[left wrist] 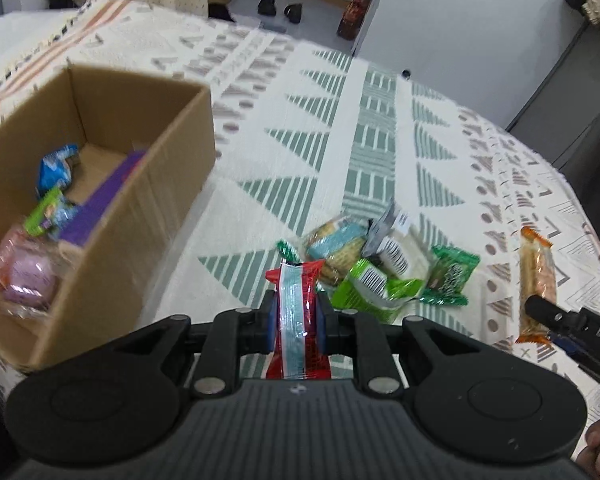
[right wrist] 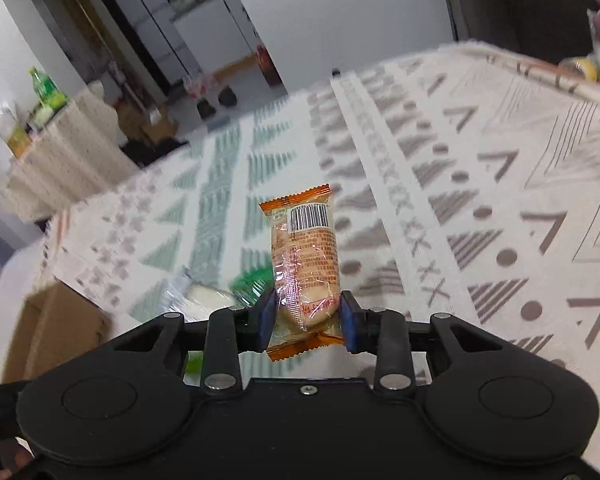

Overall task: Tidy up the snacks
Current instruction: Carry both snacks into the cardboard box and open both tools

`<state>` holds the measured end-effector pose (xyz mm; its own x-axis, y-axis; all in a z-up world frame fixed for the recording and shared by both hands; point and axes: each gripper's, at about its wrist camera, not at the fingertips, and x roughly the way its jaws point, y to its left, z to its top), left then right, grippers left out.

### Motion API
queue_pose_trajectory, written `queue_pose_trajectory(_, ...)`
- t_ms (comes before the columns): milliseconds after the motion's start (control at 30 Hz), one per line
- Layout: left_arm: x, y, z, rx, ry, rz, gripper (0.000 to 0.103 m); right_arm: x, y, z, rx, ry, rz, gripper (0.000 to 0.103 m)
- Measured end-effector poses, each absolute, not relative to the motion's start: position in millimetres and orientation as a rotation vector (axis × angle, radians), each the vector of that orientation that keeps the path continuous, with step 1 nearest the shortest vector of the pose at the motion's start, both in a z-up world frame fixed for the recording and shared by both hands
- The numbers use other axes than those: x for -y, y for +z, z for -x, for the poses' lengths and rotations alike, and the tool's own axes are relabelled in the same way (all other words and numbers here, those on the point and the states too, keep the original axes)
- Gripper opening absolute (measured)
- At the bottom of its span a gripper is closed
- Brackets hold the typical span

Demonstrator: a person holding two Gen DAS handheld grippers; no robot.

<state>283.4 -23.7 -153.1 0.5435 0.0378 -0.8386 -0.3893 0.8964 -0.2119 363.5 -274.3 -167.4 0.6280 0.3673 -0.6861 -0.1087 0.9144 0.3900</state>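
At left of the left wrist frame, the cardboard box (left wrist: pixel 100 184) is waiting nearer the left gripper (left wrist: pixel 294 316), clamping an upright red snack (left wrist: pixel 296 320), while the right gripper (right wrist: pixel 306 316) is pinching an orange snack (right wrist: pixel 304 256).

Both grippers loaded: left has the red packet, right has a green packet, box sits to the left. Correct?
Not quite. The right gripper is shut on an orange-wrapped snack, not a green one, as the right wrist view shows. The left gripper does hold the red packet, with the cardboard box to its left.
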Motion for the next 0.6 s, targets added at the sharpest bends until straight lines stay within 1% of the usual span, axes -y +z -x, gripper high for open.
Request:
queue_pose_trajectory(167,19,-126,-273,-0.914,0.251,0.391,0.018,270,-139,-348,-0.777,0.305,-0.352,0.033)
queue_pose_trajectory(600,1,-75,-237,-0.826,0.249,0.387,0.018,241,-103,-298,-0.691,0.377,-0.420,0.033)
